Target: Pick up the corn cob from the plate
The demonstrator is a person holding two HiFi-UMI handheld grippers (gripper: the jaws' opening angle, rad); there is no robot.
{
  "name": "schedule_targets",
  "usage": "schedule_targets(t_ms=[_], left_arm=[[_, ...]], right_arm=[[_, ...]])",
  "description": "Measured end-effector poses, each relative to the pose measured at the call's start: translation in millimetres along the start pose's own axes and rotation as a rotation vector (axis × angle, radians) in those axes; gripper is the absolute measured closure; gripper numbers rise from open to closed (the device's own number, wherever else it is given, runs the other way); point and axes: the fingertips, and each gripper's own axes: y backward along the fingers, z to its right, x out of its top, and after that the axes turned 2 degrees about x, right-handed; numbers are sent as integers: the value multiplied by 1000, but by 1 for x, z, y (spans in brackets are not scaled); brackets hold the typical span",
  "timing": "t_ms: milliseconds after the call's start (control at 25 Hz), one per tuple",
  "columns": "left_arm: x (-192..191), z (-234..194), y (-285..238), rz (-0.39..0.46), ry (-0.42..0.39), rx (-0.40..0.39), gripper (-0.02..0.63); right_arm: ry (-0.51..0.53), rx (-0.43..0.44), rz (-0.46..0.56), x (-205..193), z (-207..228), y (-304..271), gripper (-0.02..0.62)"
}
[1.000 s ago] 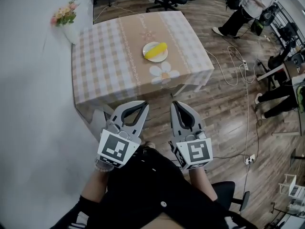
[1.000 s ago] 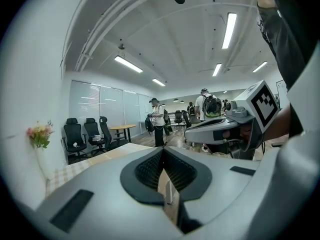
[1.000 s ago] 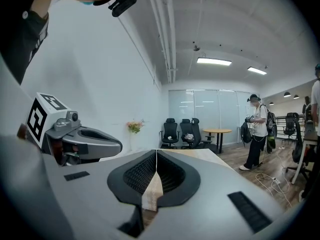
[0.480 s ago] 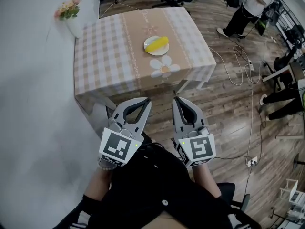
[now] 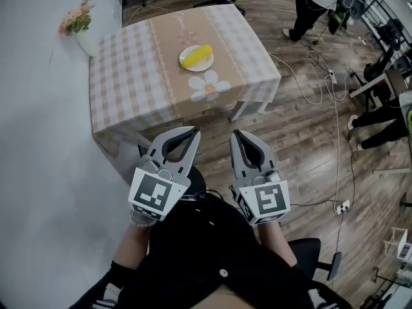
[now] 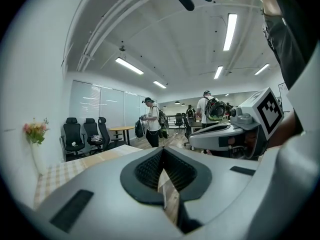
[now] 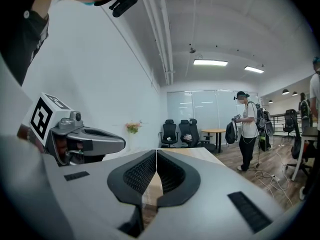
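Corn cob (image 5: 197, 56): yellow, lying across a white plate (image 5: 203, 67).
Plate: on a table (image 5: 129, 82) with a checked cloth, near its middle, just beyond a printed daisy (image 5: 209, 89).
Vase of flowers (image 5: 78, 26): table's far left, by the wall.
Left gripper (image 5: 192, 132), right gripper (image 5: 236, 136): side by side before the table's near edge, well apart from the cob. Jaws closed tip to tip, nothing between them.
Cables (image 5: 322, 85): floor, right.
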Motion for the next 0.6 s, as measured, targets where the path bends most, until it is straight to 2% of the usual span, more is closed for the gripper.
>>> schedule_targets(t_ms=[120, 320, 600], left_arm=[[2, 1, -3, -3, -4, -13, 592], [-20, -5, -42, -9, -4, -39, 592], [-10, -21, -54, -7, -15, -56, 592]], right_arm=[[7, -10, -11, 2, 2, 3, 554], [2, -31, -56, -28, 34, -17, 554], [-5, -52, -45, -17, 43, -34, 554]])
